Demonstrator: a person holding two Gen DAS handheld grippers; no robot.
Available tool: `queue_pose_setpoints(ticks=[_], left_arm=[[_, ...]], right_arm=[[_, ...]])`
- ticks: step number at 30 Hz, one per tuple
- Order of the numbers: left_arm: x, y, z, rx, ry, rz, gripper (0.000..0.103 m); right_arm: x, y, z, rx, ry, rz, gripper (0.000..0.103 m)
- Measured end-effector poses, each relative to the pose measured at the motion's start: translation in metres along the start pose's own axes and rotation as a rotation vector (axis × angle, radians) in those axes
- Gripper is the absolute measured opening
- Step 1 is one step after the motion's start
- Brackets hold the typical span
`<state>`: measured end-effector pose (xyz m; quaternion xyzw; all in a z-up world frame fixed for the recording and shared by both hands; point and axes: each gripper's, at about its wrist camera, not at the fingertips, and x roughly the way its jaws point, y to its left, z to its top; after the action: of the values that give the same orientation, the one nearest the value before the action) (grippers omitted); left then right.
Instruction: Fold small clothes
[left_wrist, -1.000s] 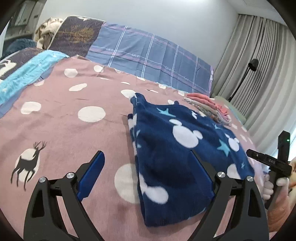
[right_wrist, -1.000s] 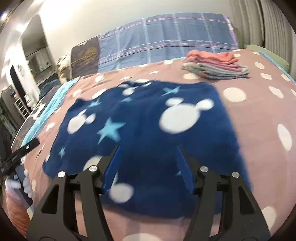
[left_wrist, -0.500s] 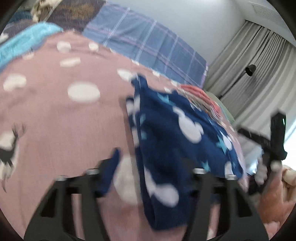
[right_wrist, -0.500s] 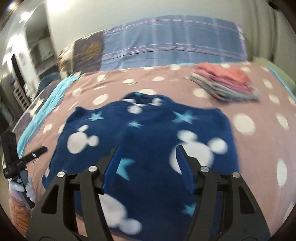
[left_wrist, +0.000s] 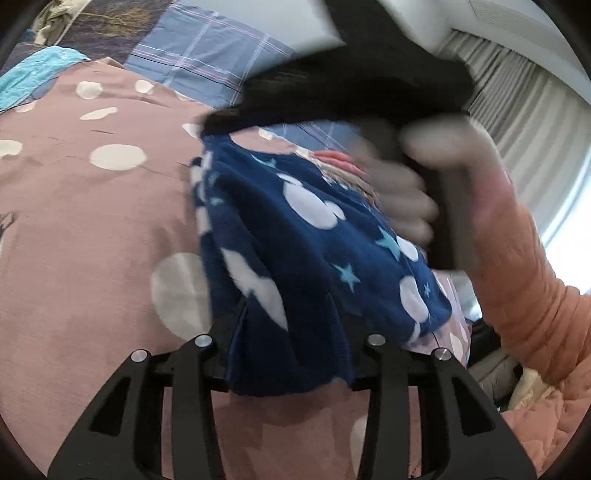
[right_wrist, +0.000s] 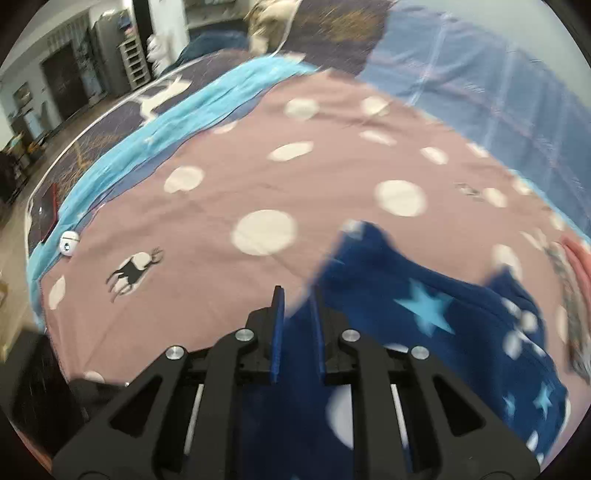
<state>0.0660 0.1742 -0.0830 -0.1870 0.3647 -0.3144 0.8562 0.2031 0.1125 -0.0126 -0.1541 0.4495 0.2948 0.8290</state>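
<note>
A navy fleece garment (left_wrist: 310, 236) with white mouse heads and light blue stars lies on the pink dotted bedspread (left_wrist: 92, 221). My left gripper (left_wrist: 291, 321) has its jaws around the garment's near edge, with a thick bunch of cloth between them. My right gripper (right_wrist: 295, 314) is nearly closed on another edge of the same garment (right_wrist: 424, 306). In the left wrist view the right tool and the hand holding it (left_wrist: 406, 192) pass blurred over the far side of the garment.
A stack of folded pink and grey clothes (left_wrist: 343, 166) lies behind the garment, partly hidden. A blue plaid pillow (left_wrist: 207, 55) is at the head of the bed. A small white case (right_wrist: 69, 242) and a dark phone (right_wrist: 46, 214) lie at the bed's left edge.
Both grippers have closed from wide open onto the garment's edges. The right gripper has swung across to the left, over the garment, and its view now faces the left side of the bed.
</note>
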Motion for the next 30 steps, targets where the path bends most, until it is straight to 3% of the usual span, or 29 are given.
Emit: queue_pose_setpoints(ticks=[2, 3, 4, 6, 9, 11, 14, 16, 17, 18, 19, 20, 21, 24, 25, 30], left_arm=[[0.003, -0.004, -0.001, 0.006, 0.002, -0.018, 0.045], [0.001, -0.005, -0.003, 0.012, 0.0, -0.029, 0.048], [0.0, -0.006, -0.004, 0.017, 0.0, -0.034, 0.049], [-0.004, -0.003, -0.01, 0.018, 0.014, -0.052, 0.053], [-0.006, 0.007, -0.019, -0.016, 0.041, -0.073, 0.053], [-0.005, 0.014, -0.022, -0.044, 0.05, -0.099, 0.052], [-0.003, 0.015, -0.021, -0.042, 0.057, -0.112, 0.052], [0.0, 0.013, -0.022, -0.032, 0.07, -0.099, 0.045], [0.002, 0.014, -0.022, -0.034, 0.077, -0.09, 0.035], [0.003, 0.017, -0.023, -0.045, 0.083, -0.085, 0.025], [0.005, 0.022, -0.024, -0.068, 0.099, -0.088, 0.02], [0.006, 0.025, -0.026, -0.086, 0.117, -0.088, 0.017], [0.006, 0.027, -0.027, -0.089, 0.131, -0.086, 0.015], [0.006, 0.024, -0.03, -0.047, 0.169, -0.046, 0.015], [0.005, 0.023, -0.03, -0.038, 0.175, -0.038, 0.015], [0.003, 0.025, -0.031, -0.034, 0.162, -0.047, 0.017]], right_arm=[[0.024, 0.011, 0.01, -0.048, 0.067, -0.01, 0.017], [0.037, 0.014, 0.014, -0.057, 0.11, -0.03, 0.024], [0.054, 0.013, 0.016, -0.058, 0.168, -0.083, 0.029], [0.068, 0.008, 0.018, -0.048, 0.216, -0.147, 0.029], [0.064, 0.005, 0.017, -0.06, 0.206, -0.222, 0.034], [0.055, 0.011, 0.015, -0.099, 0.169, -0.274, 0.055], [0.056, 0.018, 0.014, -0.143, 0.175, -0.281, 0.058], [0.069, 0.016, 0.014, -0.141, 0.232, -0.271, 0.068], [0.082, 0.016, 0.012, -0.161, 0.287, -0.272, 0.07], [0.091, 0.017, 0.01, -0.179, 0.312, -0.28, 0.069], [0.1, 0.017, 0.008, -0.198, 0.316, -0.297, 0.053], [0.103, 0.017, 0.008, -0.212, 0.287, -0.311, 0.008], [0.102, 0.015, 0.01, -0.202, 0.254, -0.353, 0.006], [0.079, -0.012, 0.031, 0.016, 0.113, -0.233, 0.0], [0.077, -0.018, 0.038, 0.029, 0.057, -0.237, 0.0], [0.067, -0.042, 0.042, 0.11, 0.011, -0.106, 0.001]])
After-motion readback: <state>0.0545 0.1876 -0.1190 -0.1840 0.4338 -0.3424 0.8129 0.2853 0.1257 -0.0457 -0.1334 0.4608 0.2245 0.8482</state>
